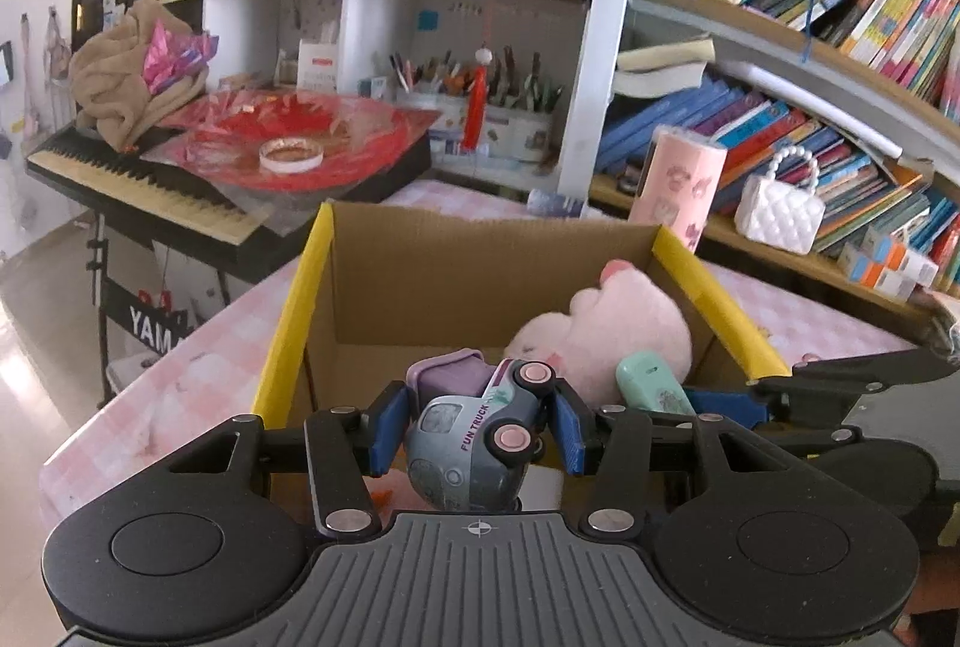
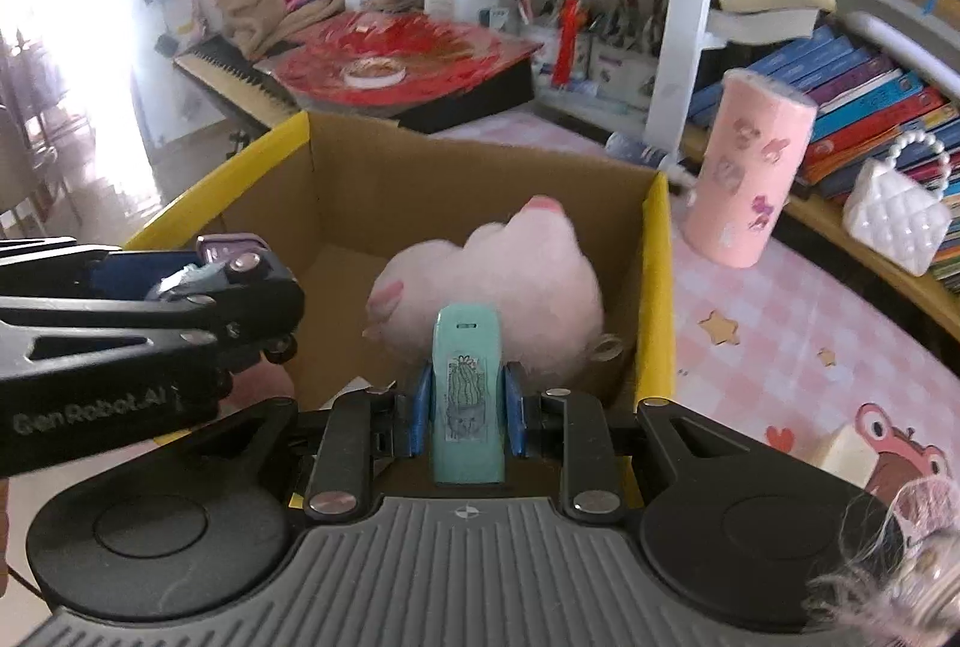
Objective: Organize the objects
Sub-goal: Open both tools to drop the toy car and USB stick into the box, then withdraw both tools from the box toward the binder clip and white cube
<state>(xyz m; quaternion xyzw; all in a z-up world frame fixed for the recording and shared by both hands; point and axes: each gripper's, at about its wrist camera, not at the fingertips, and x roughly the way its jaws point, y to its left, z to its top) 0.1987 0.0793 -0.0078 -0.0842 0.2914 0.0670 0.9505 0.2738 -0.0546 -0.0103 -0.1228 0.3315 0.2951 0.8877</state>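
A person holds a two-finger gripper in each hand above an open cardboard box [image 2: 480, 179] with yellow tape along its top edges; the box stands on a table covered with a pink checked cloth [image 2: 798, 341]. The left gripper [image 1: 474, 422] is clenched on a small grey-blue toy truck [image 1: 474, 437] with pink wheels and the words "FUN TRUCK" on its side. The truck lies tilted between the blue pads, held over the near edge of the box, towards its left side. The right gripper [image 2: 465, 398] is clamped on a slim mint-green object [image 2: 467, 395] bearing a sketch of a potted cactus; it stands upright between the pads, also over the near edge of the box, just right of the left gripper. Inside the box a pink plush toy [image 2: 510, 281] lies on the bottom against the right wall. On the cloth just beyond the box's right edge stands a pink cylindrical cup [image 2: 750, 167] printed with small figures, tilted in the fisheye view. Farther right, a small white quilted handbag [image 2: 894, 215] with a pearl handle sits on a low shelf in front of rows of books [image 2: 870, 89]. Behind the box's far left corner, a keyboard [image 1: 144, 179] carries red wrapped sheets and a roll of tape [image 1: 292, 154].
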